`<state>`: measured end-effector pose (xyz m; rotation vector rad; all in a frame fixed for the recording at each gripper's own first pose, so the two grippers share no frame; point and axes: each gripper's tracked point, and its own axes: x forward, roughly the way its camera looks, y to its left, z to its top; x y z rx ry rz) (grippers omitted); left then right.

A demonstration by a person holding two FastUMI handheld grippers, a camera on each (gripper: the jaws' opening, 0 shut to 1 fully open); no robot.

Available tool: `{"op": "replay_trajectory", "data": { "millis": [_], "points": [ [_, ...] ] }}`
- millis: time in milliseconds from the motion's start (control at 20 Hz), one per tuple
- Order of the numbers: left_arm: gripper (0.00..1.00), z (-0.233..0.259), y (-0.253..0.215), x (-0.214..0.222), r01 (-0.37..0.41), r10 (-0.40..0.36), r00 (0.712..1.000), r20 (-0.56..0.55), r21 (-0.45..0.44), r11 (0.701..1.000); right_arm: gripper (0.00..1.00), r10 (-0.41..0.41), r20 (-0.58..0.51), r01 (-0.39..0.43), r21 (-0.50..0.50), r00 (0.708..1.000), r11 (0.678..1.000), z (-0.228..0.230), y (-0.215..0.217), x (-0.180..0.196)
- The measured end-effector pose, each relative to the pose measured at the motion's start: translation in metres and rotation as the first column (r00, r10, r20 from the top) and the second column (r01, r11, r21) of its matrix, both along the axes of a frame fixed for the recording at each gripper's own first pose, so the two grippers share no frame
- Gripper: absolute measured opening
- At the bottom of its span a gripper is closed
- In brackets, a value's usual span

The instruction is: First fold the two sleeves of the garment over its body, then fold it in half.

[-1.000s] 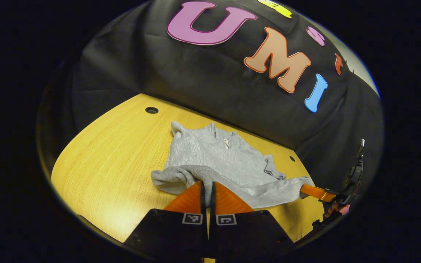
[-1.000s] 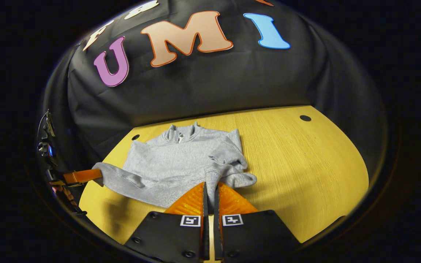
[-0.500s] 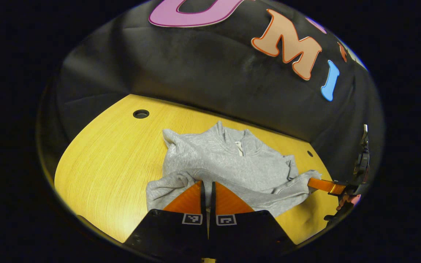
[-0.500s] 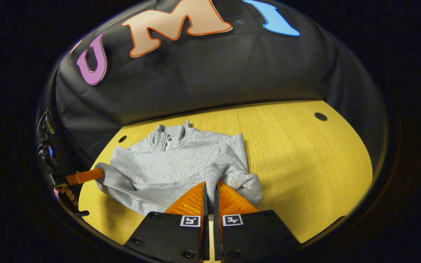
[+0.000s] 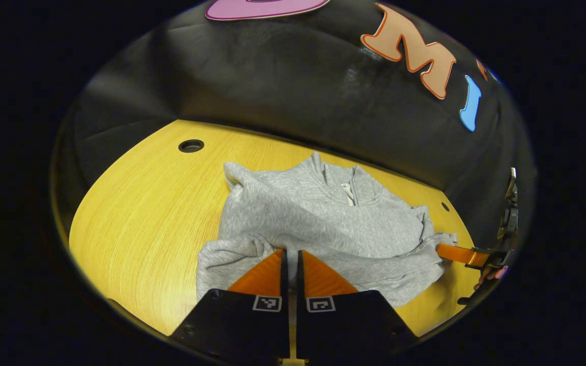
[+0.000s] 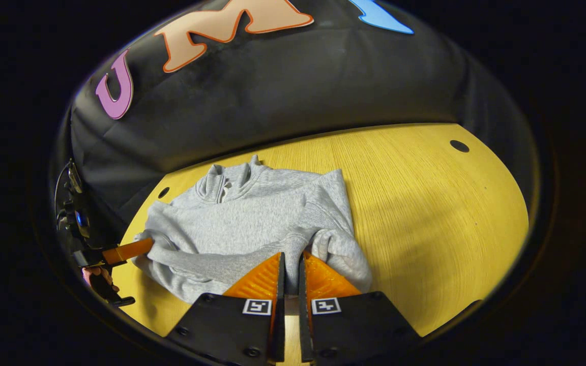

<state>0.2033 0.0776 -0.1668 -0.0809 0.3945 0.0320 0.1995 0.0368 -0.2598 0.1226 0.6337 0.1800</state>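
In the left gripper view the left gripper pinched the near hem of the grey fleece zip-collar sweatshirt lying on the yellow wooden table, and in the right gripper view the right gripper likewise clamped that hem, sleeves bunched over the body.

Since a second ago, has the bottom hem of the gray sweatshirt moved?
Yes. The hem, pinched by both grippers, has travelled toward the collar and the booth wall, over the body; less of the sweatshirt lies flat on the table.
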Motion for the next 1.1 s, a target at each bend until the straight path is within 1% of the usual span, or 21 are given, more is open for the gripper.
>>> {"op": "replay_trajectory", "data": {
  "millis": [50, 100, 150, 200, 250, 300, 350, 400, 450, 500, 600, 650, 750, 850, 1000, 1050, 1100],
  "points": [
    [0.04, 0.002, 0.001, 0.000, -0.003, 0.003, 1.000, 0.001, 0.017, 1.000, 0.19, 0.013, -0.004, -0.013, 0.025, 1.000, 1.000, 0.003, 0.005, -0.004],
    [0.06, 0.005, 0.000, -0.001, -0.001, 0.001, 1.000, -0.002, 0.040, 0.999, 0.30, 0.031, -0.002, -0.031, 0.044, 1.000, 0.999, 0.008, 0.012, -0.007],
    [0.06, 0.008, -0.002, -0.002, 0.005, -0.005, 1.000, -0.004, 0.065, 0.998, 0.55, 0.045, 0.005, -0.045, 0.044, 0.999, 0.998, 0.011, 0.016, -0.008],
    [0.08, 0.014, -0.007, -0.004, 0.019, -0.020, 1.000, 0.008, 0.083, 0.996, 0.65, 0.059, 0.015, -0.060, 0.025, 0.998, 0.998, 0.014, 0.016, -0.011],
    [0.14, 0.024, -0.013, -0.004, 0.042, -0.044, 0.999, 0.027, 0.081, 0.996, 0.80, 0.075, 0.031, -0.075, 0.003, 0.997, 0.997, 0.019, 0.019, -0.014],
    [0.24, 0.032, -0.023, -0.006, 0.072, -0.075, 0.996, 0.049, 0.065, 0.995, 0.84, 0.092, 0.052, -0.092, -0.020, 0.994, 0.996, 0.026, 0.022, -0.016],
    [0.48, 0.045, -0.028, -0.008, 0.085, -0.089, 0.993, 0.079, 0.057, 0.995, 0.93, 0.105, 0.077, -0.102, -0.048, 0.991, 0.994, 0.032, 0.024, -0.017],
    [0.73, 0.057, -0.028, -0.008, 0.073, -0.080, 0.991, 0.106, 0.072, 0.995, 0.99, 0.114, 0.109, -0.106, -0.077, 0.987, 0.991, 0.041, 0.024, -0.017],
    [0.98, 0.071, -0.025, -0.014, 0.065, -0.077, 0.988, 0.132, 0.092, 0.994, 0.98, 0.124, 0.142, -0.110, -0.099, 0.982, 0.989, 0.054, 0.025, -0.021],
    [0.95, 0.081, -0.029, -0.018, 0.068, -0.083, 0.984, 0.157, 0.101, 0.993, 0.94, 0.133, 0.167, -0.116, -0.109, 0.977, 0.987, 0.066, 0.025, -0.025],
    [0.95, 0.106, -0.037, -0.032, 0.083, -0.104, 0.974, 0.199, 0.112, 0.990, 0.94, 0.145, 0.215, -0.122, -0.119, 0.966, 0.985, 0.089, 0.028, -0.035],
    [0.95, 0.117, -0.040, -0.040, 0.088, -0.113, 0.969, 0.220, 0.119, 0.989, 0.98, 0.149, 0.238, -0.122, -0.125, 0.960, 0.985, 0.100, 0.028, -0.043],
    [0.95, 0.133, -0.044, -0.059, 0.091, -0.124, 0.960, 0.250, 0.139, 0.986, 0.98, 0.148, 0.285, -0.114, -0.132, 0.947, 0.985, 0.122, 0.028, -0.059],
    [0.95, 0.140, -0.052, -0.081, 0.106, -0.138, 0.956, 0.259, 0.134, 0.985, 0.98, 0.147, 0.331, -0.108, -0.134, 0.932, 0.985, 0.145, 0.031, -0.078],
    [0.95, 0.144, -0.055, -0.113, 0.104, -0.129, 0.955, 0.267, 0.107, 0.989, 0.98, 0.144, 0.391, -0.093, -0.146, 0.909, 0.985, 0.172, 0.033, -0.108],
    [0.95, 0.142, -0.055, -0.126, 0.101, -0.127, 0.955, 0.267, 0.108, 0.989, 0.94, 0.139, 0.412, -0.082, -0.153, 0.901, 0.985, 0.180, 0.032, -0.121],
    [0.95, 0.142, -0.051, -0.136, 0.090, -0.118, 0.956, 0.269, 0.113, 0.990, 0.98, 0.136, 0.434, -0.073, -0.161, 0.891, 0.984, 0.187, 0.031, -0.131]
  ]
}}
